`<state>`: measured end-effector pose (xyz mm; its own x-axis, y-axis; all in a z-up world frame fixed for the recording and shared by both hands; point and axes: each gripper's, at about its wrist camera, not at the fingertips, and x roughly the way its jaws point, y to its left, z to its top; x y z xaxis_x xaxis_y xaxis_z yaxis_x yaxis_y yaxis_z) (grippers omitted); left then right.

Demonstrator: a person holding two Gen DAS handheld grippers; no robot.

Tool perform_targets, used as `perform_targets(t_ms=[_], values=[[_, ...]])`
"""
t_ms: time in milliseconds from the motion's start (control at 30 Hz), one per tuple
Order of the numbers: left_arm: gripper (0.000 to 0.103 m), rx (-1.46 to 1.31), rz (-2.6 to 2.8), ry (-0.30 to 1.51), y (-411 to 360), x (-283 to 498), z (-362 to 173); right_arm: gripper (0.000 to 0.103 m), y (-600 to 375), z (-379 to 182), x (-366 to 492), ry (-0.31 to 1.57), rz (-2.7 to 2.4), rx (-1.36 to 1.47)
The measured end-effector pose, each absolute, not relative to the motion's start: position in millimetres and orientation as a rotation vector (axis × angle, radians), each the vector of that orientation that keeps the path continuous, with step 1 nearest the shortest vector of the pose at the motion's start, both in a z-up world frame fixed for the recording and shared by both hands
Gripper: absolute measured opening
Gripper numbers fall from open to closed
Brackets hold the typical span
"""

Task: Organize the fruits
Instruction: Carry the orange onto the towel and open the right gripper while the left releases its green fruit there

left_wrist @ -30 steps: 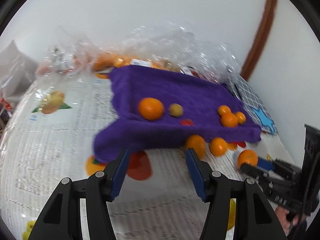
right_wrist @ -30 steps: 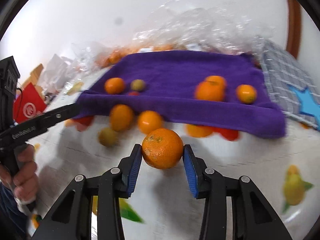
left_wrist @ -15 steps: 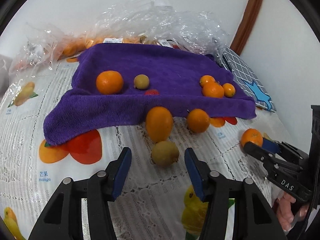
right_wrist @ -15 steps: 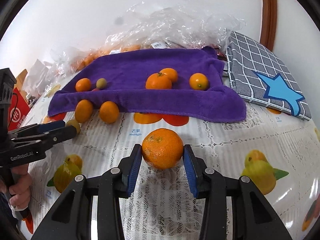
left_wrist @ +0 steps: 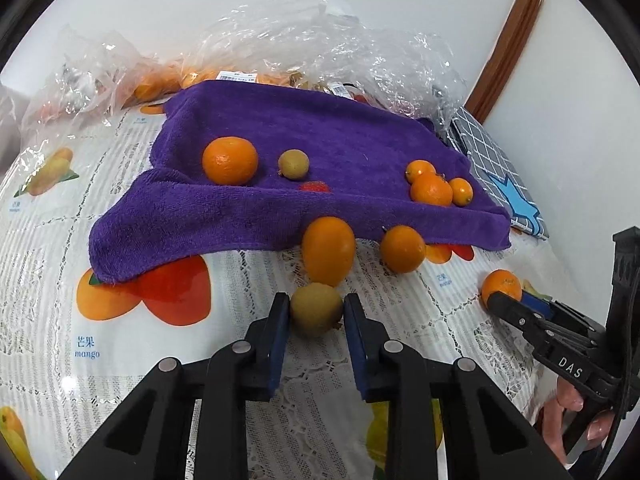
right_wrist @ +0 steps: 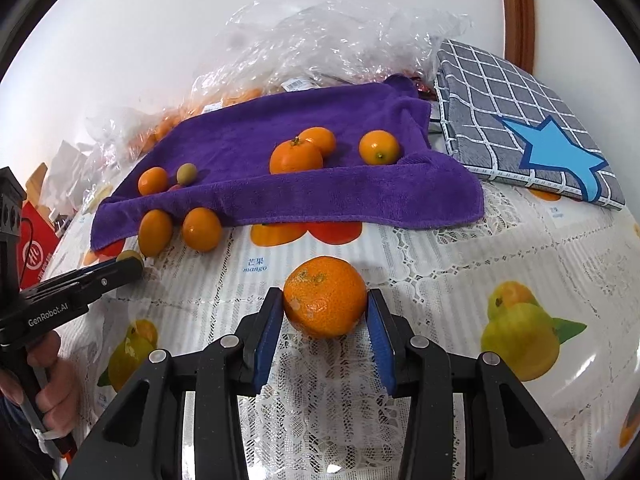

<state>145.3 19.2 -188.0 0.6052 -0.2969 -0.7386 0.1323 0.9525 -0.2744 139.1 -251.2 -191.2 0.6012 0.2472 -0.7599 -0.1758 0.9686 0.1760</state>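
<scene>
A small yellow-green fruit (left_wrist: 316, 312) lies on the fruit-print tablecloth, just in front of the purple towel (left_wrist: 320, 128). My left gripper (left_wrist: 316, 298) has its jaws closing on it, and both blue pads touch its sides. My right gripper (right_wrist: 325, 294) is shut on a mandarin (right_wrist: 325, 298), low over the cloth. In the left wrist view that mandarin (left_wrist: 501, 284) shows at the right. On the towel sit a big orange (left_wrist: 230, 160), a small greenish fruit (left_wrist: 293, 164) and three small oranges (left_wrist: 434, 186). Two more oranges (left_wrist: 328, 250) rest against the towel's front edge.
Crumpled clear plastic bags (left_wrist: 320, 40) with more fruit lie behind the towel against the wall. A grey checked cushion with a blue star (right_wrist: 520, 128) lies at the right. A red box (right_wrist: 34, 248) stands beyond the table's left edge. A hand (right_wrist: 52, 392) holds the left gripper's handle.
My left gripper came forward and down to the yellow-green fruit, and its jaws narrowed from wide apart onto it. My right gripper kept the mandarin and swung a little sideways, then stayed still.
</scene>
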Motion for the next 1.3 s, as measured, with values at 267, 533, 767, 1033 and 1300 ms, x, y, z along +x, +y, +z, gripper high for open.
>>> perform_targets(t_ms=[267,533,767,1033,1300], values=[[0.026,-0.22,-0.247,0.886,21.4,145.0,-188.1,0.042,-244.2,-190.3,137.0,0.893,0.222,0.04],[0.026,-0.256,-0.267,0.829,26.6,139.2,-182.2,0.042,-245.3,-192.4,139.6,0.912,0.2,0.033],[0.026,-0.258,-0.306,0.789,25.0,135.0,-176.7,0.041,-248.7,-190.6,139.1,0.898,0.221,0.065],[0.026,-0.256,-0.318,0.758,25.2,124.4,-171.3,0.041,-254.2,-185.0,132.8,0.858,0.271,0.114],[0.026,-0.278,-0.246,0.745,40.8,127.5,-147.8,0.041,-261.4,-172.5,144.8,0.868,0.313,0.126]])
